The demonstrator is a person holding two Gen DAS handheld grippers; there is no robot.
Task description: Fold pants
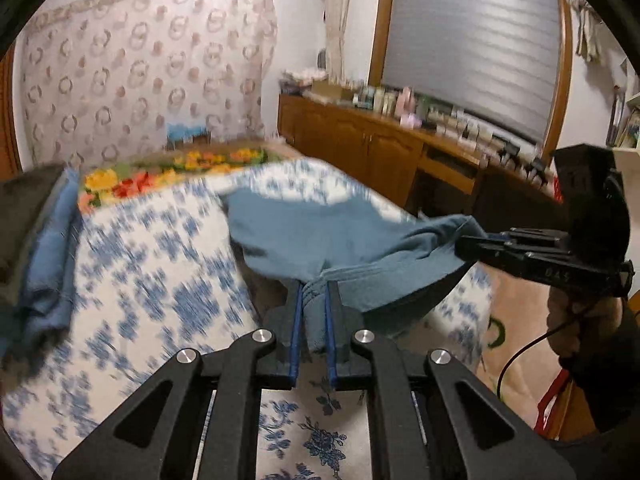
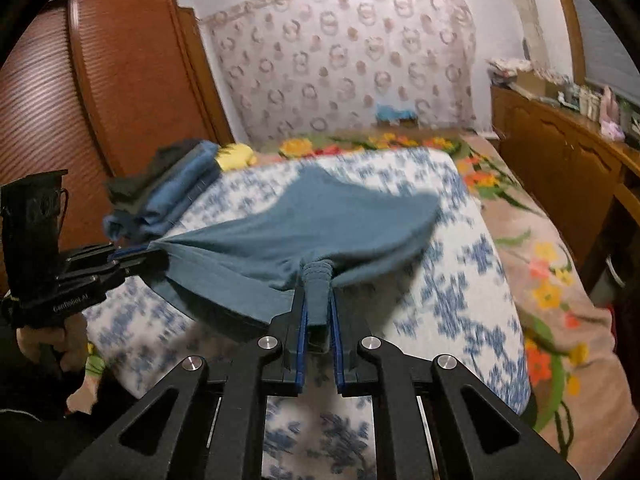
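Note:
The blue pants hang stretched between my two grippers above the blue-and-white floral pad. My left gripper is shut on a bunched edge of the pants. My right gripper is shut on another bunched edge of the pants. In the left wrist view the right gripper comes in from the right, clamping the cloth. In the right wrist view the left gripper comes in from the left, clamping the cloth. The far part of the pants trails over the pad.
A pile of folded blue and dark clothes lies at the pad's far left. A flowered blanket covers the bed on the right. A wooden cabinet with many small items runs along the right wall. A wooden wardrobe stands on the left.

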